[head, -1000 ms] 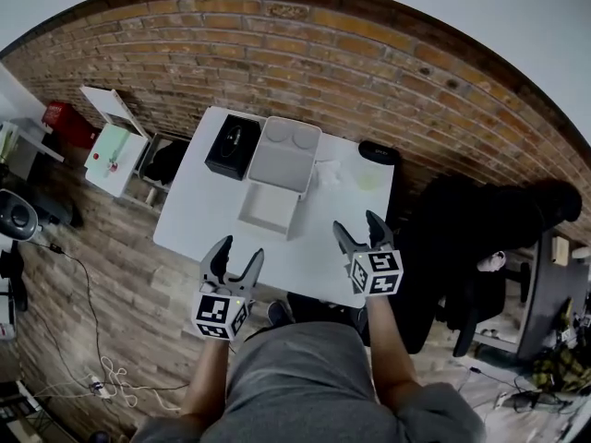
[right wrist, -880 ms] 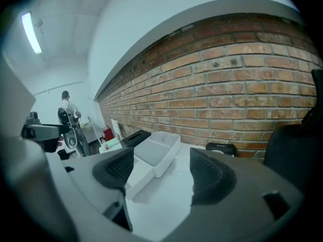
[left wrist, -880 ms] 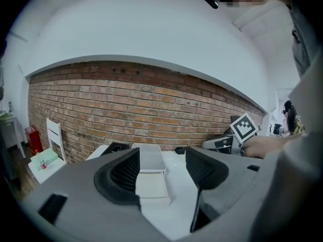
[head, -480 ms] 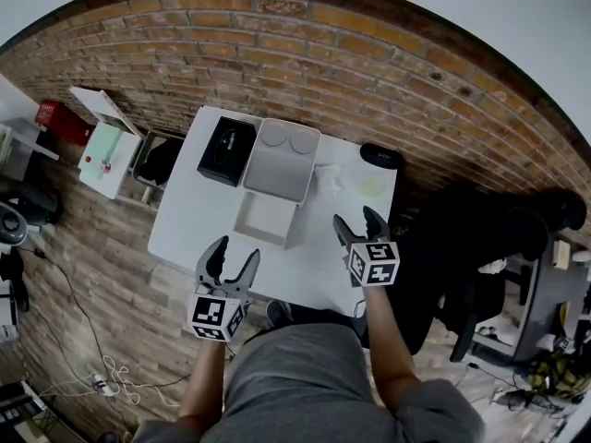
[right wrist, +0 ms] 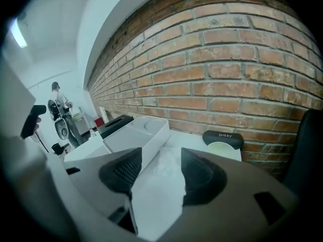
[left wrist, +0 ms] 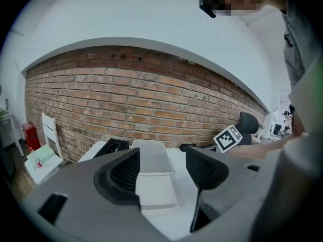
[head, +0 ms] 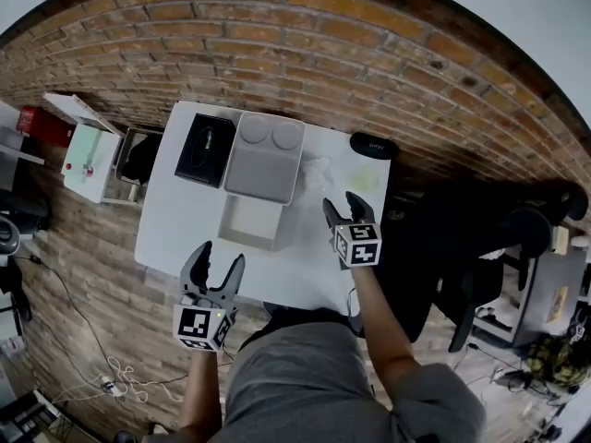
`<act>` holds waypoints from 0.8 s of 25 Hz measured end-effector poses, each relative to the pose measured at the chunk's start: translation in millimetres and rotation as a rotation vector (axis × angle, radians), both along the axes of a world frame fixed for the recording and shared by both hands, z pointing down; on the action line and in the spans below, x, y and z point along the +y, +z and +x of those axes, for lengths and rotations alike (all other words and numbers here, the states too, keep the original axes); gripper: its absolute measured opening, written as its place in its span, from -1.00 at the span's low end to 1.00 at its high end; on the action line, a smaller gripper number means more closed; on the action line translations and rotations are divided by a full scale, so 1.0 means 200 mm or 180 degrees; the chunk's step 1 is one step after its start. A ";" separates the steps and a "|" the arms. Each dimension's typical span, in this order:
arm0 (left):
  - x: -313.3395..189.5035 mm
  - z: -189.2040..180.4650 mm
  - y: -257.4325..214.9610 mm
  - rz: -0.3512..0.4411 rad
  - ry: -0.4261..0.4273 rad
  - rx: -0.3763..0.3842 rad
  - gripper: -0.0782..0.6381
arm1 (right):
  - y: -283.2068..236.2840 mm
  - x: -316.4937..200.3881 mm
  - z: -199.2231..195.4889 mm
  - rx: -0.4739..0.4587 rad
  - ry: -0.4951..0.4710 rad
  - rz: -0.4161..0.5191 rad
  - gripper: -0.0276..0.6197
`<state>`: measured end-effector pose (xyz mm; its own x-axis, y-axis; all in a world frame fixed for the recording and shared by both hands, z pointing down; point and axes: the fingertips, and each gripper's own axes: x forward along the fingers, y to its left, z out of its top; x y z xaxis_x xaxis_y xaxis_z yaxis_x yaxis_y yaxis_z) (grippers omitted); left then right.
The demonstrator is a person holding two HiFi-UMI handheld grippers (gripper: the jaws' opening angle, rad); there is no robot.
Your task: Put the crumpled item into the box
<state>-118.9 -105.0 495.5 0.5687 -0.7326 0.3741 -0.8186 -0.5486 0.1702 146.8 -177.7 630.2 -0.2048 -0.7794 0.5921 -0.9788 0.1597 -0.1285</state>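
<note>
Firstly, right gripper: the jaws are apart and closing, with nothing pressed between the pads. It is held over the right half of the white rectangular table.

Crumpled white paper item: it lies on the tabletop ahead of the right gripper, framed in the gap between its jaws in the right gripper view. It is outside the box, just beside the box's right wall.

Pale grey open box: it sits mid-table, a shallow base with a lid laid back beyond it. The lid bears two round recesses.

Pale green round disc: it lies on the table right of the crumpled item, near the far edge.

Black oblong case: it lies at the table's far right corner, just behind the disc, against the red brick wall.

Black rectangular box: it rests on the table just left of the lid.

Left gripper: the jaws stand wide apart and hold nothing. It is held at the table's near left edge, well apart from the crumpled item and pointed at the grey box.
</note>
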 end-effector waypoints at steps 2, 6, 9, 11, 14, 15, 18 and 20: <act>-0.02 0.01 0.00 0.0000 0.0006 0.0032 -0.03 | 0.05 -0.03 0.01 0.0020 0.0006 -0.0058 -0.18; -0.04 0.03 -0.02 0.0043 0.0031 0.0149 -0.03 | 0.15 -0.08 0.04 0.0066 0.0066 -0.0110 -0.33; -0.06 0.05 -0.02 0.0034 0.0010 0.0138 -0.03 | 0.24 -0.11 0.06 0.0099 0.0060 -0.0194 -0.36; -0.07 0.05 -0.02 0.0046 -0.0001 0.0164 -0.03 | 0.30 -0.13 0.06 0.0130 0.0055 -0.0243 -0.39; -0.07 0.05 -0.02 0.0049 -0.0007 0.0219 -0.03 | 0.37 -0.15 0.07 0.0118 0.0091 -0.0314 -0.40; -0.07 0.04 -0.01 0.0037 -0.0006 0.0217 -0.03 | 0.39 -0.16 0.08 0.0110 0.0103 -0.0330 -0.42; -0.08 0.03 0.02 0.0008 -0.0027 0.0186 -0.03 | 0.45 -0.19 0.08 0.0110 0.0110 -0.0392 -0.44; -0.09 0.03 0.03 -0.0005 -0.0047 0.0177 -0.03 | 0.51 -0.20 0.09 0.0112 0.0119 -0.0478 -0.44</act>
